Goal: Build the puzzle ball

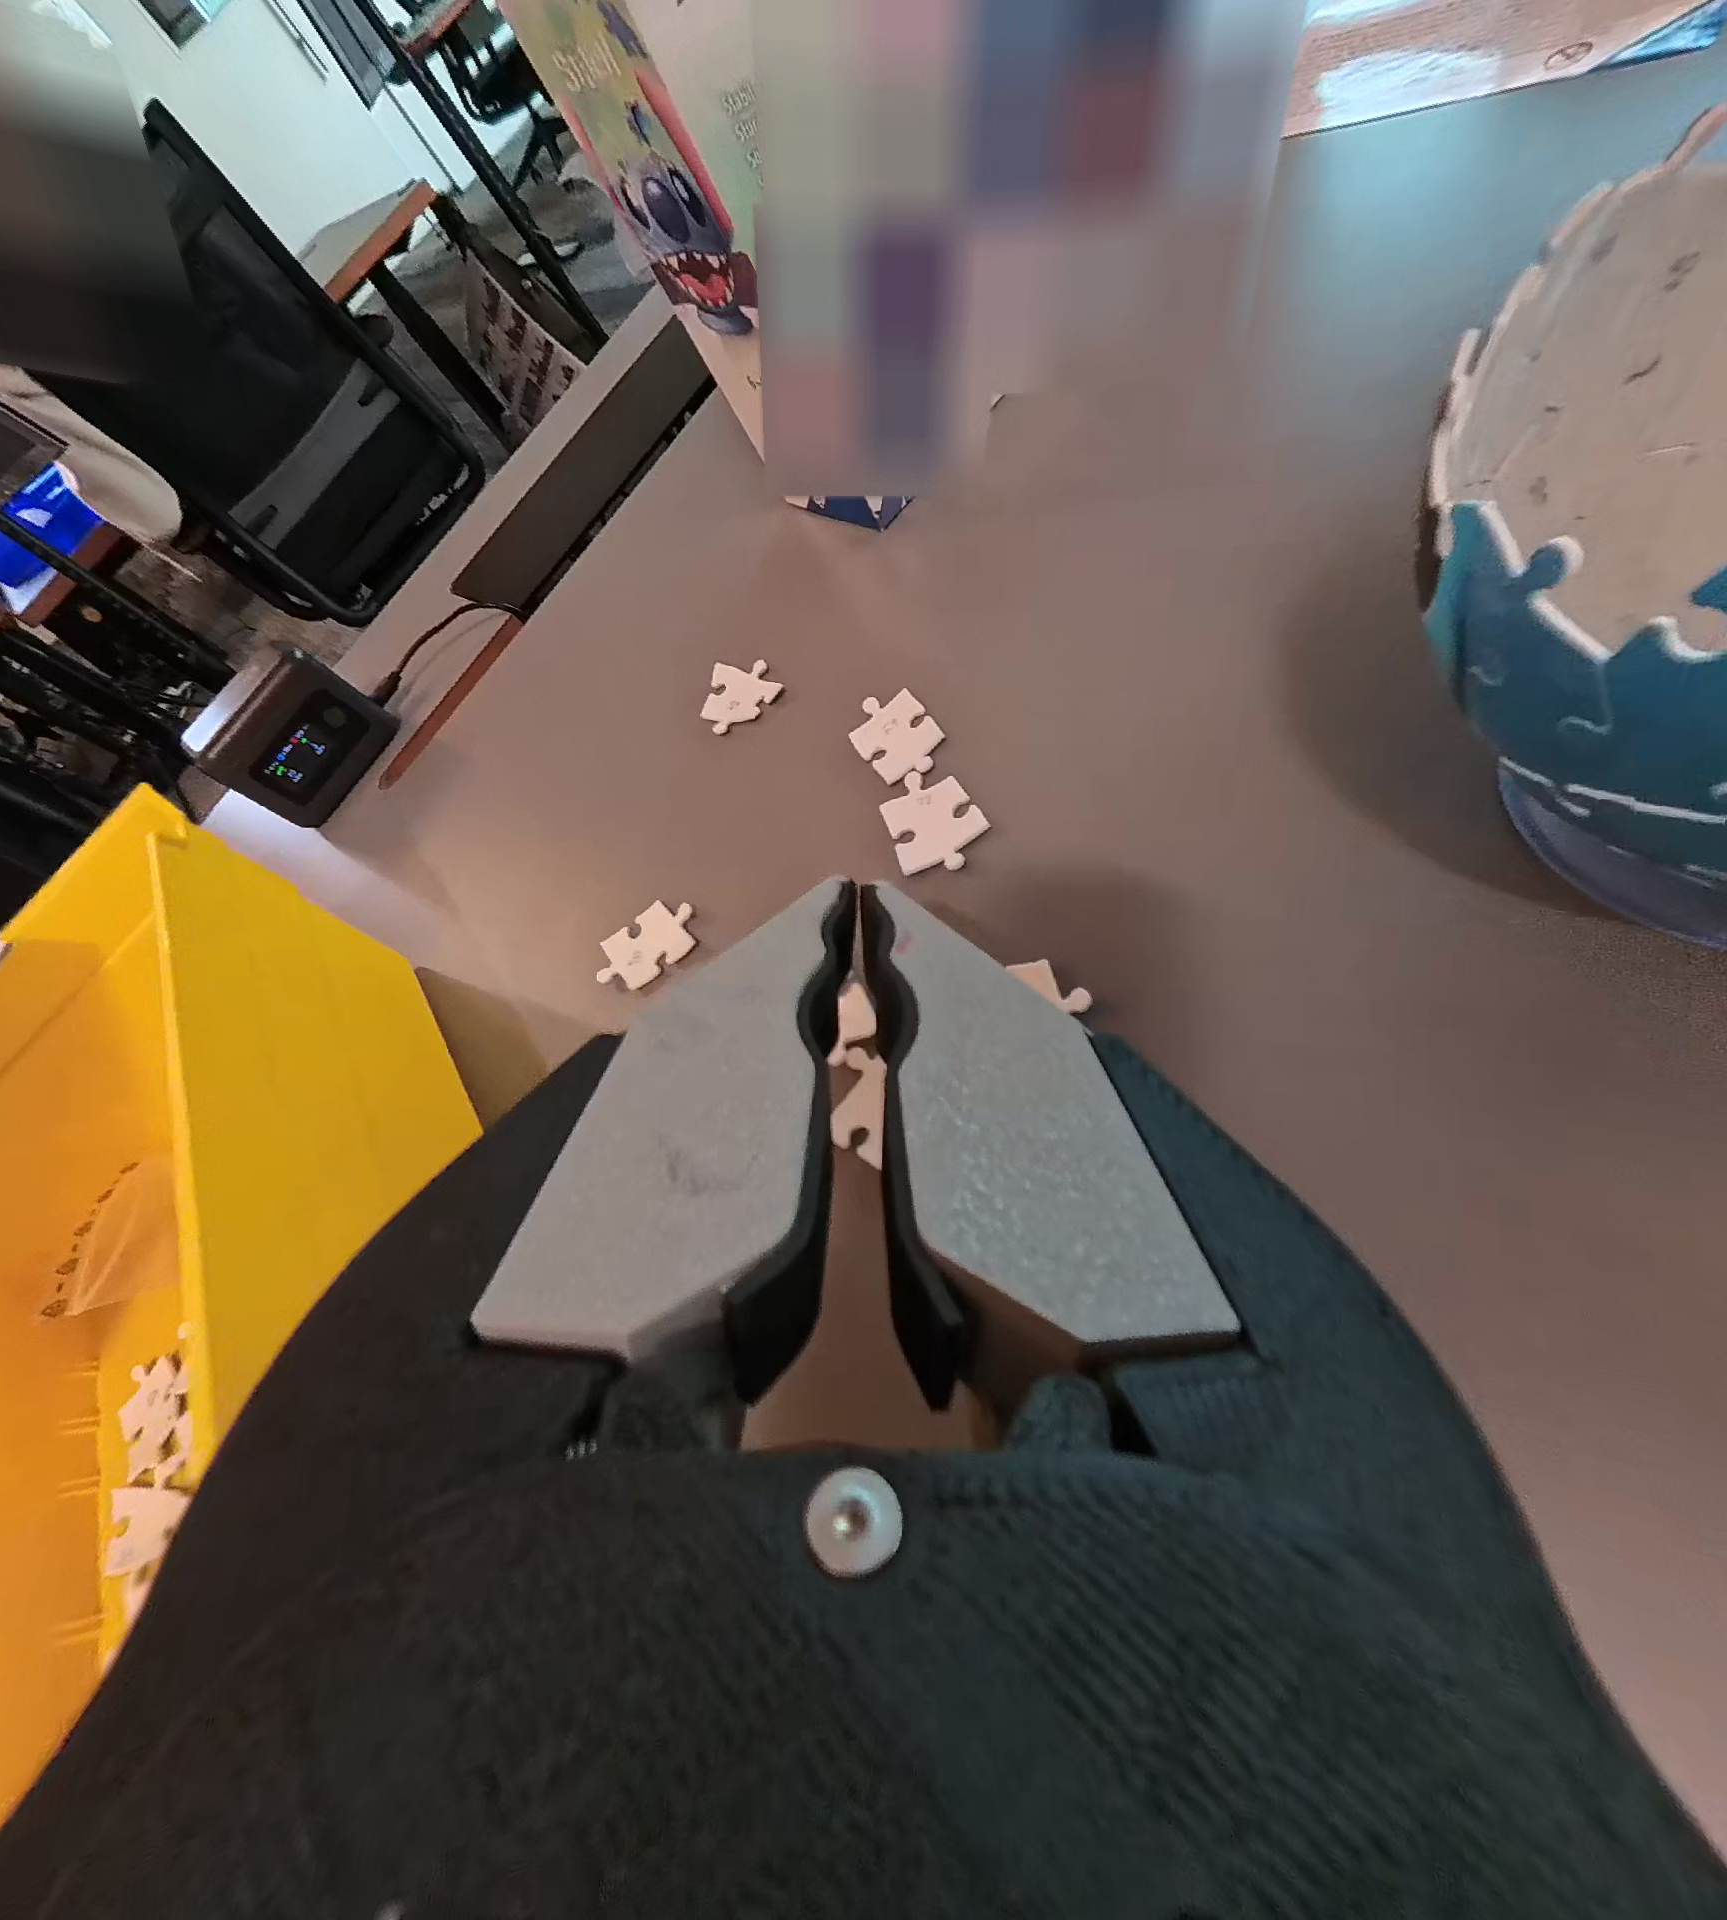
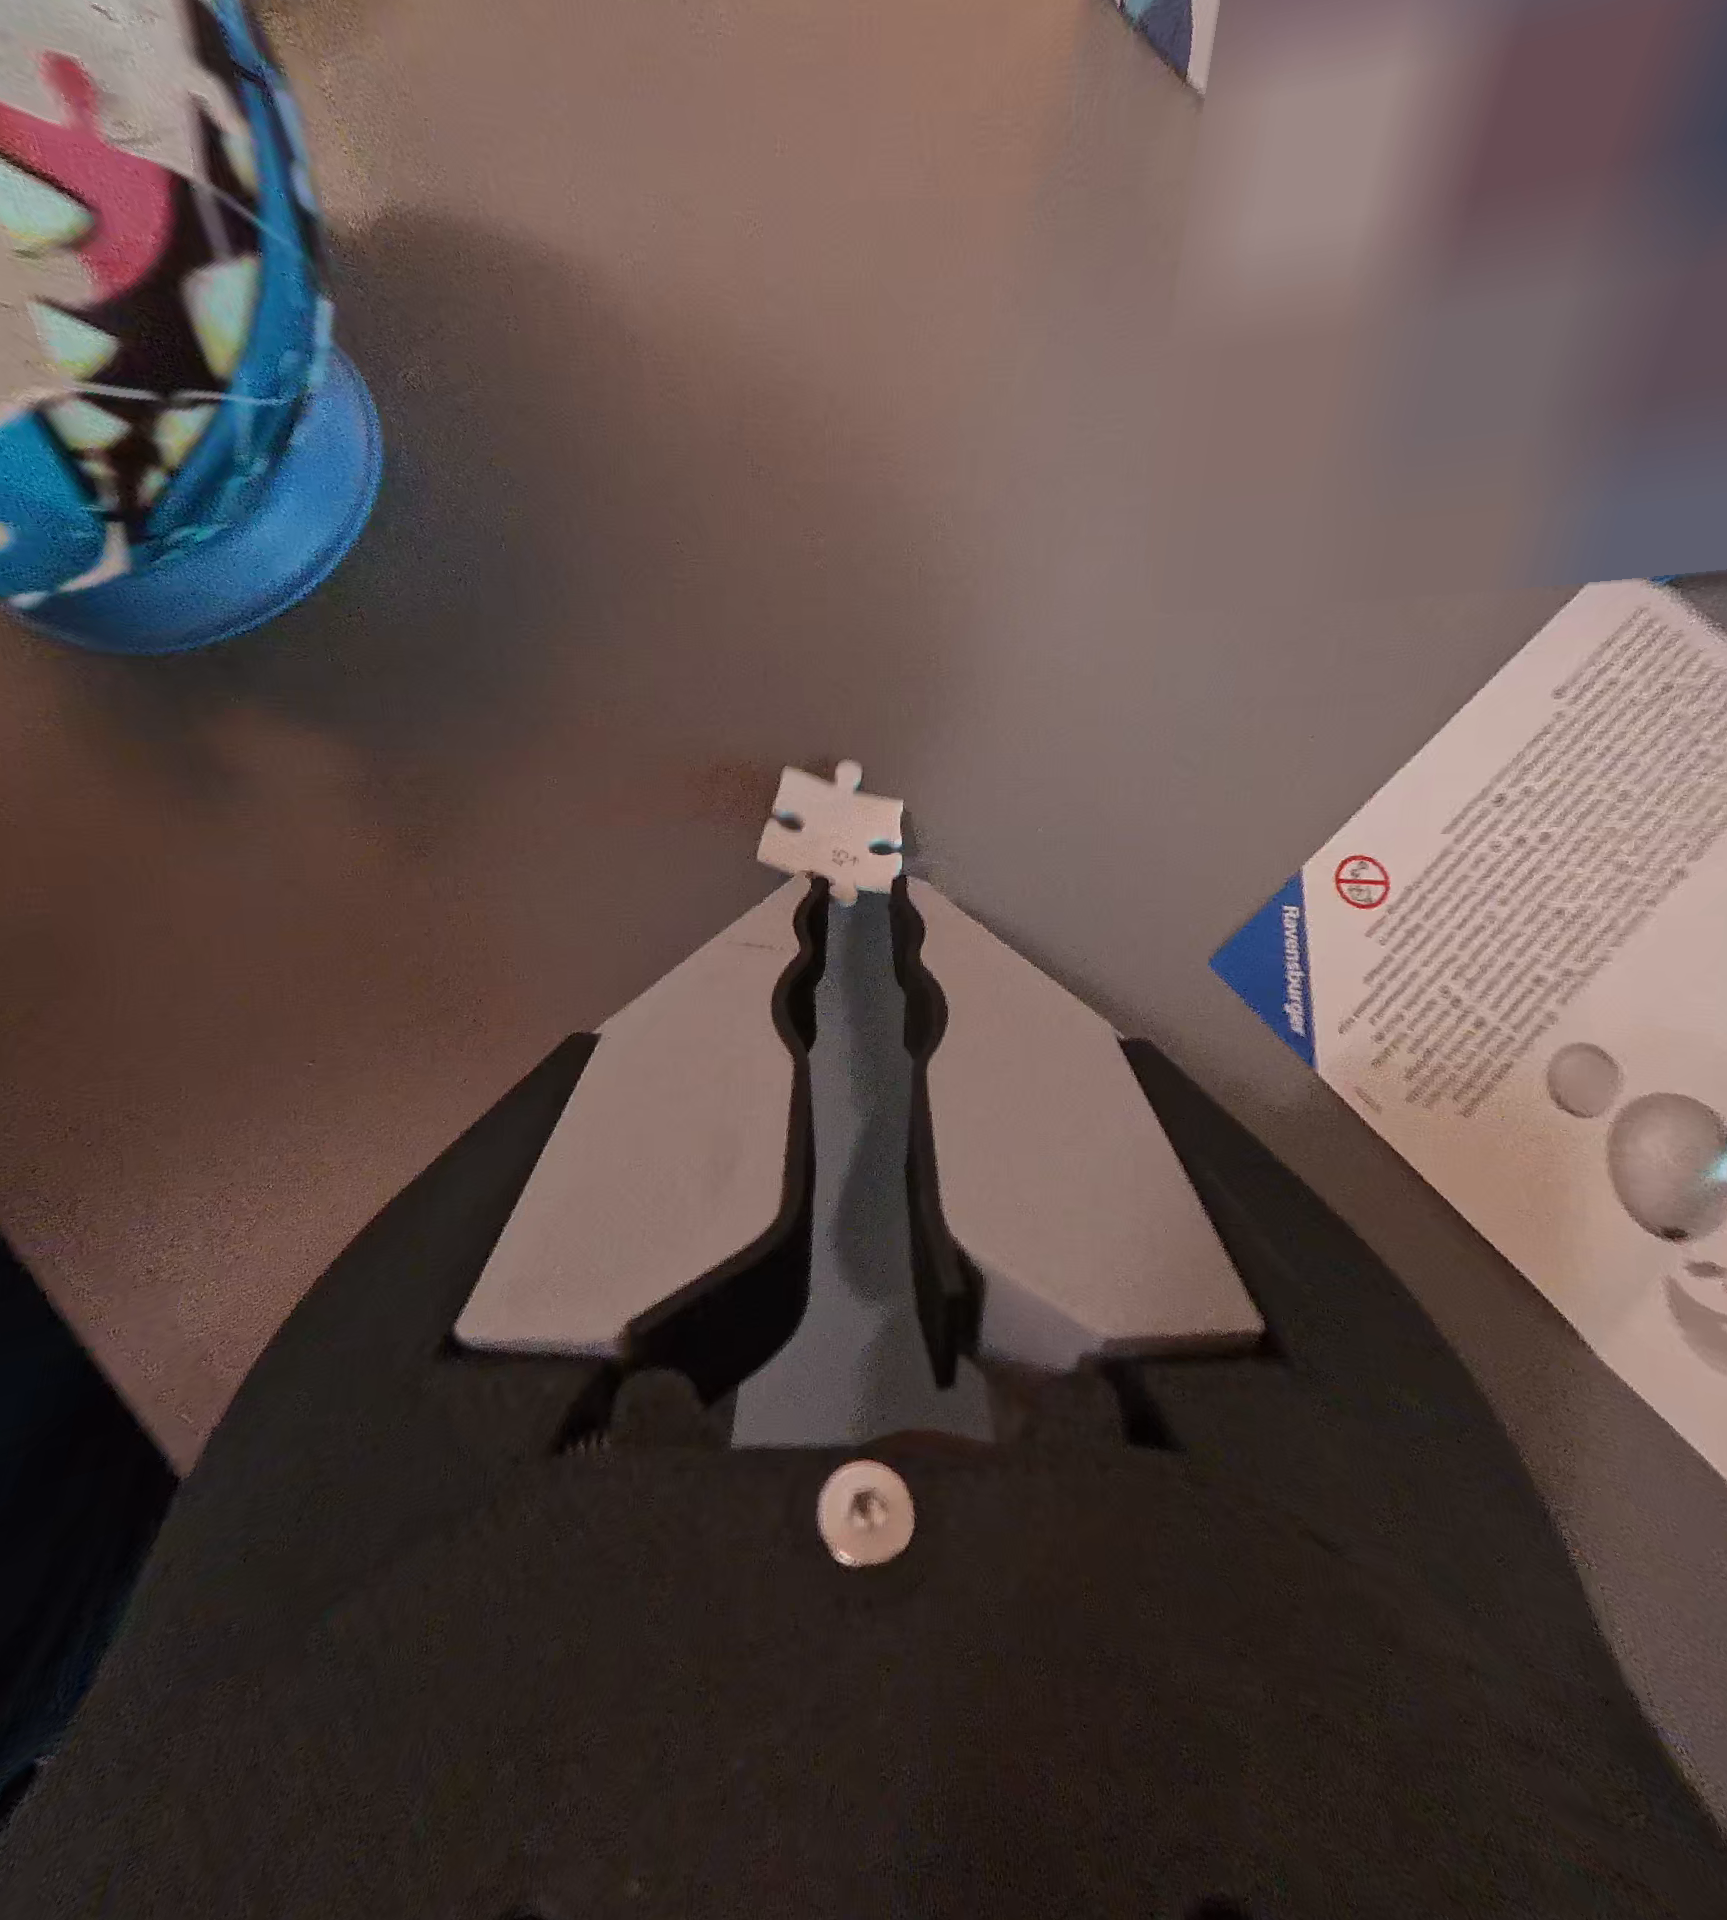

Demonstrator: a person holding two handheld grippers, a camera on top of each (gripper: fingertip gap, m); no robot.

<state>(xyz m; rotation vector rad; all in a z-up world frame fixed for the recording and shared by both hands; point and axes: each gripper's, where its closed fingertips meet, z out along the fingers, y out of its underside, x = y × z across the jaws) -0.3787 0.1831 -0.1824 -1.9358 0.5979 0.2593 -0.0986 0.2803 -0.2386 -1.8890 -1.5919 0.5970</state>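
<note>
The partly built puzzle ball (image 1: pixel 1617 540) stands on a blue ring base at the right of the grey table; its open top shows white piece backs. It also shows in the right wrist view (image 2: pixel 111 343) at the upper left. My left gripper (image 1: pixel 857 891) is shut with nothing between its tips, above loose white puzzle pieces (image 1: pixel 897 735) lying face down. More pieces lie under its fingers (image 1: pixel 854 1091). My right gripper (image 2: pixel 846 883) is shut on a white puzzle piece (image 2: pixel 833 826), held by its near edge above the table, to the right of the ball.
A yellow bin (image 1: pixel 215 1039) with more pieces stands at the left table edge. The puzzle box (image 1: pixel 672 177) stands at the back. A printed instruction sheet (image 2: pixel 1565 935) lies at the right. A small power unit (image 1: pixel 293 738) sits off the table's left edge. Across from one pair of fingers to the other is roughly 30 centimetres.
</note>
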